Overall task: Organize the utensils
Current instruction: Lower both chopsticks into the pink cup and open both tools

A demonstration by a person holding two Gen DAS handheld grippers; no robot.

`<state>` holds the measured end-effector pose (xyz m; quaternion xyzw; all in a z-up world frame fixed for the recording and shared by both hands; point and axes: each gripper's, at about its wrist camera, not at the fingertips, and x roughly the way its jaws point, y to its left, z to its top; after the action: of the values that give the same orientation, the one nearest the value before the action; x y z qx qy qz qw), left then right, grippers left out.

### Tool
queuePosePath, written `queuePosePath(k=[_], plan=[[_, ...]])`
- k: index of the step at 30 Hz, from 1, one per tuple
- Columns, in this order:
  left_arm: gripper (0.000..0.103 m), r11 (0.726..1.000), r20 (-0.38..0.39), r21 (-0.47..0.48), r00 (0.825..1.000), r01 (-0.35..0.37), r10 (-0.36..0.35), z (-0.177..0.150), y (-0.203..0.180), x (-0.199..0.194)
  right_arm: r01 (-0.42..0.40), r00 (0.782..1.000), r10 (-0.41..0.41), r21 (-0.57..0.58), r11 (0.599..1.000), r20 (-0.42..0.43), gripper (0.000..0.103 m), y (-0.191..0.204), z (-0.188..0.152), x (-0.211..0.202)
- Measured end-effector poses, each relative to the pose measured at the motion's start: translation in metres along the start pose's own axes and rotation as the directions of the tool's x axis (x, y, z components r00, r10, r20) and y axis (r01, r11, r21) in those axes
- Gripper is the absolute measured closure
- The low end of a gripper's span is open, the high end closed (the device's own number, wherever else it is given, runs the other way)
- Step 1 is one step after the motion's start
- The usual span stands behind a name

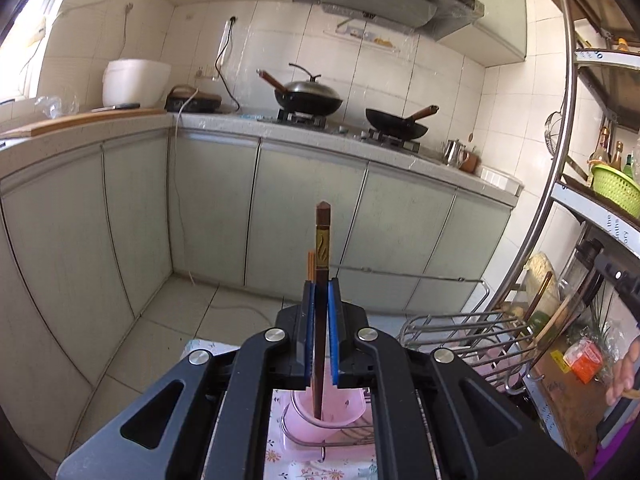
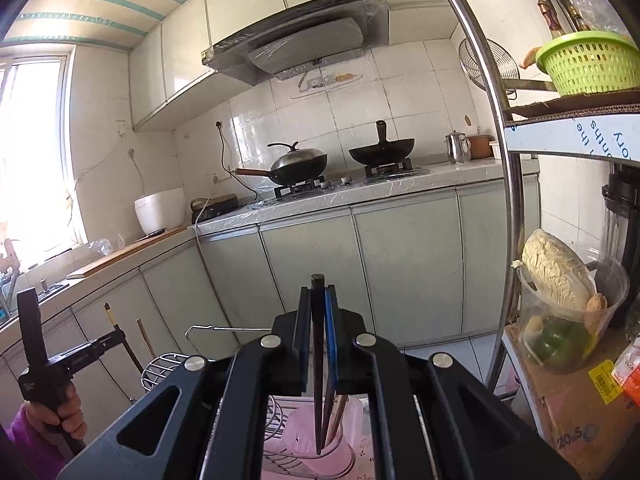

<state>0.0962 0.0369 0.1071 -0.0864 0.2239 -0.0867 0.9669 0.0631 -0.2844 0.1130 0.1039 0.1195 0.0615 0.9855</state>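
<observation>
Left gripper (image 1: 321, 334) clamped on upright chopstick (image 1: 322, 248), tip directly over pink cup (image 1: 320, 420) at frame bottom centre; right gripper (image 2: 318, 340) likewise pinches a dark chopstick (image 2: 318, 360) vertical above same cup (image 2: 332, 452).

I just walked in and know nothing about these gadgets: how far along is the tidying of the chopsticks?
Partly done, it seems. Some chopsticks already stand in the pink cup. In hand: the left tongs are shut on a dark chopstick whose lower tip hangs in the cup, and the right tongs are shut on another dark chopstick above the cup. Left: let both go into the cup. Whether more chopsticks wait elsewhere, I cannot tell.
</observation>
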Motion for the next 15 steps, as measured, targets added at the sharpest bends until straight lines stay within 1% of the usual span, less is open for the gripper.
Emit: queuePosePath(k=[2,5,10,13,14,15], plan=[[0.098,1.000,-0.019,-0.011,1.000,-0.003,0.003,-0.004,0.002,0.006,0.007,1.000,-0.007,-0.006,1.000,-0.001,0.097,0.001,0.000,0.003],[0.098,1.000,-0.039,-0.022,0.999,-0.006,0.005,-0.010,0.005,0.012,0.013,1.000,-0.013,0.000,1.000,-0.026,0.097,-0.001,-0.006,0.012],[0.098,0.999,-0.049,-0.030,0.999,-0.020,0.018,-0.017,0.008,0.013,0.020,0.994,-0.019,0.010,1.000,-0.105,0.097,-0.004,-0.024,0.030],[0.095,0.998,-0.061,-0.060,0.998,-0.023,0.019,-0.019,0.011,0.015,0.021,0.989,-0.019,0.010,1.000,-0.146,0.097,-0.005,-0.035,0.037],[0.086,0.997,-0.069,-0.072,0.997,-0.024,0.019,-0.021,0.013,0.016,0.022,0.987,-0.020,0.010,1.000,-0.159,0.097,-0.005,-0.038,0.039],[0.071,0.996,-0.075,-0.083,0.997,-0.026,0.020,-0.022,0.014,0.016,0.022,0.985,-0.020,0.009,1.000,-0.173,0.097,-0.006,-0.041,0.041]])
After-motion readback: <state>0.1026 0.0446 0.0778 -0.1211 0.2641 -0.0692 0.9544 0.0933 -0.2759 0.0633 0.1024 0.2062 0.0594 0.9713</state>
